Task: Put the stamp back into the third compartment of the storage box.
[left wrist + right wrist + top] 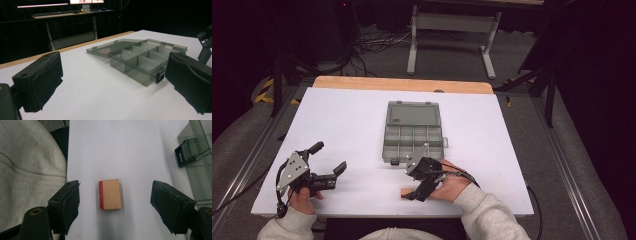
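A small wooden block (405, 192) with one red side lies near the table's front edge. In the right gripper view the block (110, 194) sits flat between the spread jaws, touching neither one. My right gripper (415, 194) is open and hangs over it. An open grey clear organizer box (413, 142) with empty compartments stands mid-table, its lid (413, 114) folded back flat. My left gripper (330, 157) is open at the front left, empty, and faces the box (140, 58) from a distance.
The white table (342, 120) has a wooden strip (402, 83) along its far edge. A grey sleeve (27, 167) lies left of the block. The box's black latch (184, 154) faces the front. A desk frame (452, 35) and cables stand on the floor beyond.
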`<action>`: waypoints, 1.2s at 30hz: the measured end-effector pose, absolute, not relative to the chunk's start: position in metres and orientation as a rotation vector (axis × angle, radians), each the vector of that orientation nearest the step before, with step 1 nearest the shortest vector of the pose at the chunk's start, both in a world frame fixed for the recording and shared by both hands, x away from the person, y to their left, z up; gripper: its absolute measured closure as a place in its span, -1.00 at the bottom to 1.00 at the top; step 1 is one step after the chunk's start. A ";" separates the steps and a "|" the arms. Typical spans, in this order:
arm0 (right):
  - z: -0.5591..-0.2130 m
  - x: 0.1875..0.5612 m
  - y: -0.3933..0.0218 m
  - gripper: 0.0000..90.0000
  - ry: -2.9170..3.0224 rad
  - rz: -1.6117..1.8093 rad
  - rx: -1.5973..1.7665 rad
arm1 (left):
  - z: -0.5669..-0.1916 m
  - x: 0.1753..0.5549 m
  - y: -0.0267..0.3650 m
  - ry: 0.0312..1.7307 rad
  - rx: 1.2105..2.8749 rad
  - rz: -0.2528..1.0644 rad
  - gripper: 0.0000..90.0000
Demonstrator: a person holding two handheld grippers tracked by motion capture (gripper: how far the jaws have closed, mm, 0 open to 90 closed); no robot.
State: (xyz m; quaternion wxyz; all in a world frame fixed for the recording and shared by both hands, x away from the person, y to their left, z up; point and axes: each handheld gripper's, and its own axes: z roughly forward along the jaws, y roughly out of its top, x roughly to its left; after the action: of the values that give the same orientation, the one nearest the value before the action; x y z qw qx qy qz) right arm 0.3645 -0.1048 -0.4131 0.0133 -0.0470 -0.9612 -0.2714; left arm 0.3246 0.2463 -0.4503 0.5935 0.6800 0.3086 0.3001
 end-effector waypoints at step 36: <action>-0.432 0.361 -0.086 -0.01 -3.020 -0.572 -0.160 | -0.450 0.325 0.247 0.709 1.595 0.704 -0.94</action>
State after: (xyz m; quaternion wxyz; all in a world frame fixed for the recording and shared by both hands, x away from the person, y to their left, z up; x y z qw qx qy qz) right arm 0.3612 -0.0861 -0.4316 0.0317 -0.0519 -0.9807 -0.1858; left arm 0.3252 0.2466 -0.4505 0.5890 0.6849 0.3045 0.3021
